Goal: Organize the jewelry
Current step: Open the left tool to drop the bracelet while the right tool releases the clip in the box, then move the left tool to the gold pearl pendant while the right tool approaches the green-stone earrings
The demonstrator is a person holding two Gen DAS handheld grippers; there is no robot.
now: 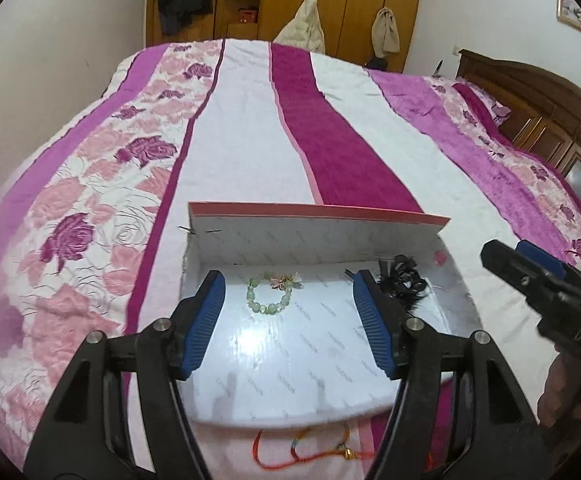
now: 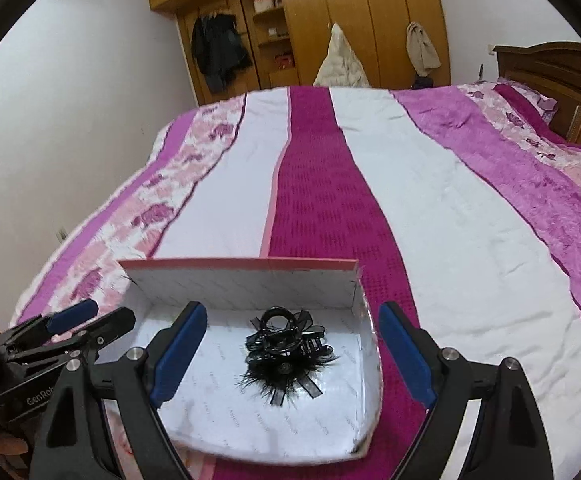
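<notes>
- The left gripper [image 1: 288, 320] hangs over the box [image 1: 210, 240] with its jaws standing wide and nothing between the blue pads [image 1: 206, 316].
- The right gripper [image 2: 290, 356] is also spread wide and empty, poised above the same box.
- In the box, the green bead bracelet [image 1: 270, 294] lies near the back wall, left of centre.
- The black feathered hair clip [image 2: 286, 352] lies toward the box's right side, apart from the bracelet.
- Outside the box, just past its near edge, a red cord [image 1: 302, 448] with a small gold charm lies on the bedspread [image 1: 250, 120]; by my reading it is not yet put away.
- Risks, as I judge them: the cord is thin and limp on soft quilting, so wide pads could pinch fabric with it or let it slip out.
- It sits almost under the left gripper, partly hidden, so a reach for it could be misjudged.
- The box rests on yielding bedding; a knock on its near edge could tip it and spill what is inside.
- The two grippers are close, so they may collide.
</notes>
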